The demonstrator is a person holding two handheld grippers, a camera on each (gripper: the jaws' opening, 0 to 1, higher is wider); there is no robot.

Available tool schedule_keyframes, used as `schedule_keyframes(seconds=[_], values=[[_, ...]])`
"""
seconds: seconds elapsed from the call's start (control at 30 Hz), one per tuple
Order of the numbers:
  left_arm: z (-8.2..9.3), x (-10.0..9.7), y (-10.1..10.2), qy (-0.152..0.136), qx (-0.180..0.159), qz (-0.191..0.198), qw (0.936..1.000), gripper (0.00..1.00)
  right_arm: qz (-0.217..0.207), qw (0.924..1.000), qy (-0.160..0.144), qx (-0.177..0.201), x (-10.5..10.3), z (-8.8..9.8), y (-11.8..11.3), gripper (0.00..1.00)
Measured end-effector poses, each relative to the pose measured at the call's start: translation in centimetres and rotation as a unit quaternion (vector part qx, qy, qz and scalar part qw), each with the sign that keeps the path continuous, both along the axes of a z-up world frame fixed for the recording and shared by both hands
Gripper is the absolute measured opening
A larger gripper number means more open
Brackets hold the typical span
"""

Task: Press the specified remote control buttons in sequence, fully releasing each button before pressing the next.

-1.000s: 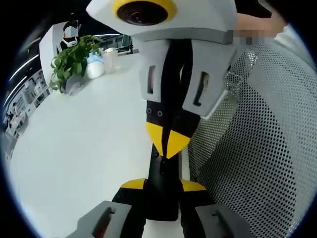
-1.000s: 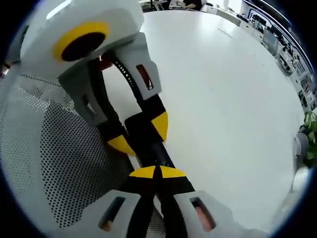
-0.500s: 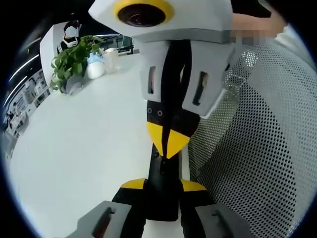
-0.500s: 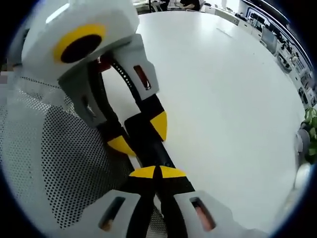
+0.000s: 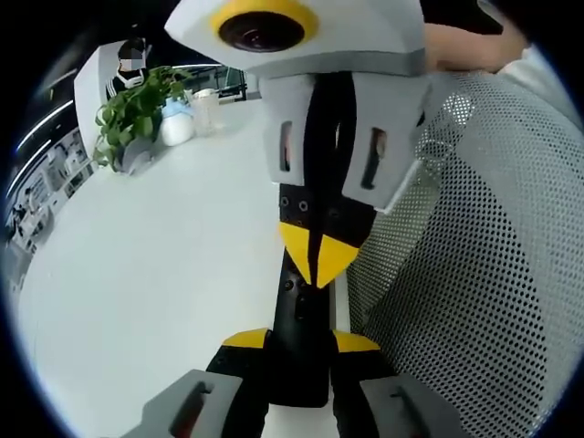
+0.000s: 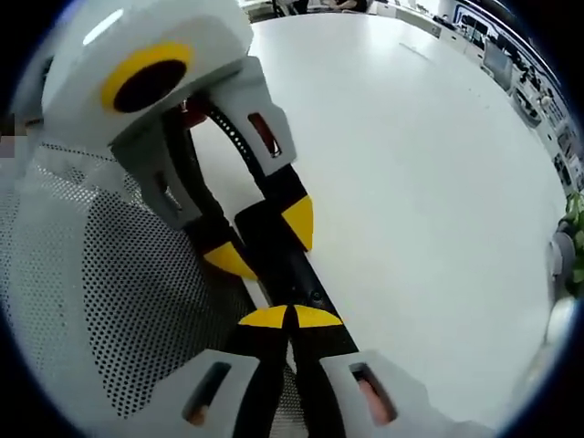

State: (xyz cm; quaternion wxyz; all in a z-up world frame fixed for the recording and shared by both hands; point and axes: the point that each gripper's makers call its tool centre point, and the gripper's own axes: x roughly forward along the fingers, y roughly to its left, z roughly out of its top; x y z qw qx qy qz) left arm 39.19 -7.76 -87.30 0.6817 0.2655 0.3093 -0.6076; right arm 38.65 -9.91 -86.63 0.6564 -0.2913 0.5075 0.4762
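In the left gripper view, we see our left gripper point(image 5: 299, 339) at the bottom centre, its yellow-tipped jaws spread on either side of a black remote control point(image 5: 304, 315) and pressed against its near end, so it is gripping the remote. The remote runs up the middle of the frame, lying on a white table point(image 5: 155, 265) along the edge of a white perforated mesh surface point(image 5: 474, 255) that takes up the right side. From the top centre the right gripper point(image 5: 319, 260) comes down, its two yellow tips closed together into a point that sits over the remote's middle; we cannot tell whether the tips actually touch it. In the upper left stand a green potted plant point(image 5: 132, 114) and a white bottle point(image 5: 176, 123) just beside it.

In the right gripper view, our right gripper point(image 6: 290, 318) rises from the bottom centre with its yellow tips meeting, jaws closed and holding nothing, resting over the remote control point(image 6: 287, 265), which runs diagonally toward the upper left. The left gripper point(image 6: 260, 239) enters from the upper left, its yellow tips on either side of the remote's far end. The mesh surface point(image 6: 100, 301) fills the left, the white table point(image 6: 429, 173) the right.
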Motion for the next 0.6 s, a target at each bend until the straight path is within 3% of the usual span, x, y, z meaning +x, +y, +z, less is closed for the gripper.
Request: schedule_keyframes(seconds=[0.2,0.47,0.6], values=[[0.0,0.0,0.0,0.0,-0.001,0.002,1.0,0.25,0.009,0.9998,0.019,-0.002,-0.9,-0.2,0.2,0.0],[0.0,0.0,0.0,0.0,-0.003,0.004,1.0,0.25,0.0,1.0,-0.002,0.003,0.2,0.3,0.2,0.0],[0.0,0.0,0.0,0.0,-0.004,0.004,1.0,0.25,-0.003,1.0,0.005,0.008,0.1,0.2,0.4,0.0]])
